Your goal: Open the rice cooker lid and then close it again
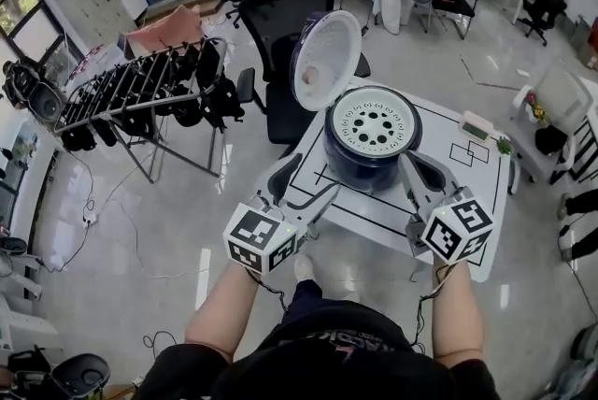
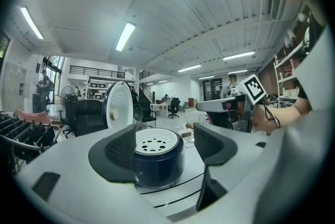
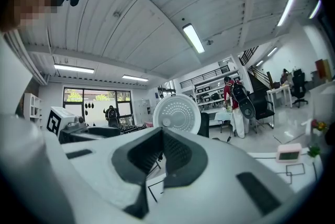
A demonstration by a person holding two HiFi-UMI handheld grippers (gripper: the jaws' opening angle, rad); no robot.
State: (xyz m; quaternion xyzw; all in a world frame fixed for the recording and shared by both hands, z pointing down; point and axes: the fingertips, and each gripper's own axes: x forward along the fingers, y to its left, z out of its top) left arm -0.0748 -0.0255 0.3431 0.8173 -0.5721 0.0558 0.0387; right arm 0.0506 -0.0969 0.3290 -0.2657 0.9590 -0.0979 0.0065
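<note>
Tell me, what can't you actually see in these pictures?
- Inside the rice cooker: head view, a perforated white plate covers it.
- Cooker's body: right gripper view, the shut right gripper hides it; only the raised lid shows.
- The small white device: head view, display too small to read.

No words or numbers can be read anywhere; the print on the person's shirt [image 1: 329,339] is too blurred.
</note>
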